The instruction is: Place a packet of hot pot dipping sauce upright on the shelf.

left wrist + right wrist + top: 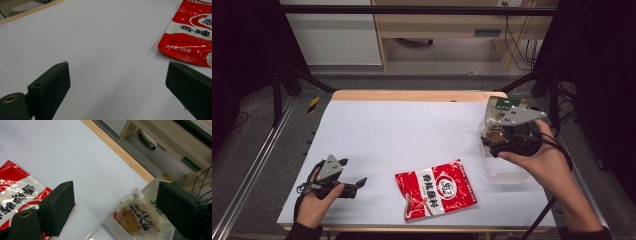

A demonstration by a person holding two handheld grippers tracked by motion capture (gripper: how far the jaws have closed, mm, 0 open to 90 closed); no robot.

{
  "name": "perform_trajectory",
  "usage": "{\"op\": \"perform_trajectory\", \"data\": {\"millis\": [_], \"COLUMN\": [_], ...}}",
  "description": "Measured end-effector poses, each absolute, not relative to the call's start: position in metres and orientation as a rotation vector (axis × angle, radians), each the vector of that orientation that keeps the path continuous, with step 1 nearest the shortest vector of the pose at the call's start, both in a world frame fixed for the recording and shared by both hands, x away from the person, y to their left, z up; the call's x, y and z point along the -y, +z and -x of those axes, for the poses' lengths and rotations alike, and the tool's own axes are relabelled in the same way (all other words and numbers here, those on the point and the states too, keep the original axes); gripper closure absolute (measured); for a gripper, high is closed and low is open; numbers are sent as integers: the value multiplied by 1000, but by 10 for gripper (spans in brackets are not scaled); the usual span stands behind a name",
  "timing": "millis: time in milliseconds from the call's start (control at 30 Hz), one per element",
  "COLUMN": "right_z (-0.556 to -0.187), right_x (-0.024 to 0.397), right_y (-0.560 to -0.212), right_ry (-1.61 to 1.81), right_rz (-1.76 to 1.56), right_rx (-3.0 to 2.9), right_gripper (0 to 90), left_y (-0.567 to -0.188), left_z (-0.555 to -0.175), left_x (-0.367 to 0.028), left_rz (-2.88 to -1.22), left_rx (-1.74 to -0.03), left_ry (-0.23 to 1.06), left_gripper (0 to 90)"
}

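Red sachet on table, well left of right gripper

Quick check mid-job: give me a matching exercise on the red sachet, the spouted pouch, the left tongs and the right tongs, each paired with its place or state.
Things:
1. red sachet
2. spouted pouch
3. left tongs
4. right tongs

Places or states:
A. open, low at the table's near left
B. lying flat on the white sheet, near the front edge
C. open, over the clear container
D. standing in the clear container at the right

Pairs: 1-B, 2-D, 3-A, 4-C
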State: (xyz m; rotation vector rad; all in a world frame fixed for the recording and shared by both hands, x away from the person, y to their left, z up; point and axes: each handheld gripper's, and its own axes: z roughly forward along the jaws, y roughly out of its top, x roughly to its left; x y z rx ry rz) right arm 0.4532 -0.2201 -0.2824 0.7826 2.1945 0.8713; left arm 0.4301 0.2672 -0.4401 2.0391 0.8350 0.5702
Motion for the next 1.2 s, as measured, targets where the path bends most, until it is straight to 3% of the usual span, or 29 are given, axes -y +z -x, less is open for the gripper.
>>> {"op": "perform_trajectory", "data": {"millis": [467, 1200], "right_z": [-418, -390], "right_x": [178, 158], "right_y": [-332, -404], "right_ry": [916, 946], "right_rz": [-804, -837], "right_rx": [-2243, -2356], "right_gripper": [158, 150], "left_y": [-441, -442], "left_z": [-428, -428], "left_x": [-259, -249], "left_rz": [-2063, -2056], "left_rx": [-814, -790], "left_ry": [577, 542], "left_gripper": [56, 55]}}
